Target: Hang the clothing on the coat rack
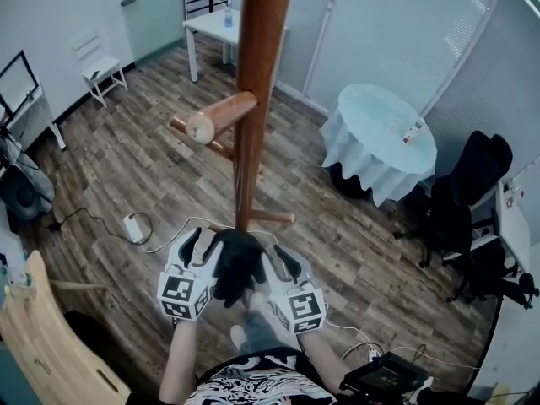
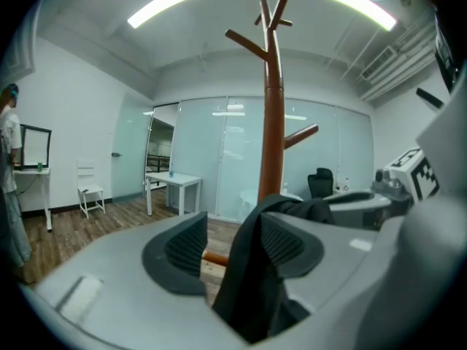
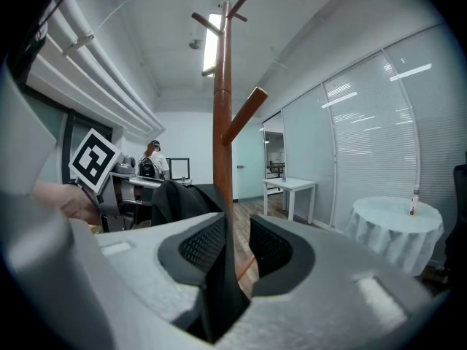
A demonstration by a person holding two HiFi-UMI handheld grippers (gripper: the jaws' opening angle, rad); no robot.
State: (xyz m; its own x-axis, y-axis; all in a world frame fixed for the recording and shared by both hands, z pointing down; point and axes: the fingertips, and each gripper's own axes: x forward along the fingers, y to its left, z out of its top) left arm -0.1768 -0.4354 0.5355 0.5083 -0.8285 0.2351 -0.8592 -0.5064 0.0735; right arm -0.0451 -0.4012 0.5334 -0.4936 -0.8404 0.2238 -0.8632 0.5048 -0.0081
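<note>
The wooden coat rack rises straight in front of me, with a thick peg pointing toward me above the grippers. A black garment hangs bunched between my two grippers at the foot of the pole. My left gripper is open: the cloth drapes over its right pad and there is a gap to the left pad. My right gripper is open too, with cloth lying against its left pad only. Both gripper views look up along the pole.
A round table with a white cloth and a black office chair stand to the right. A white desk and a white chair are at the back left. A wooden chair is near left, and a power strip lies on the floor.
</note>
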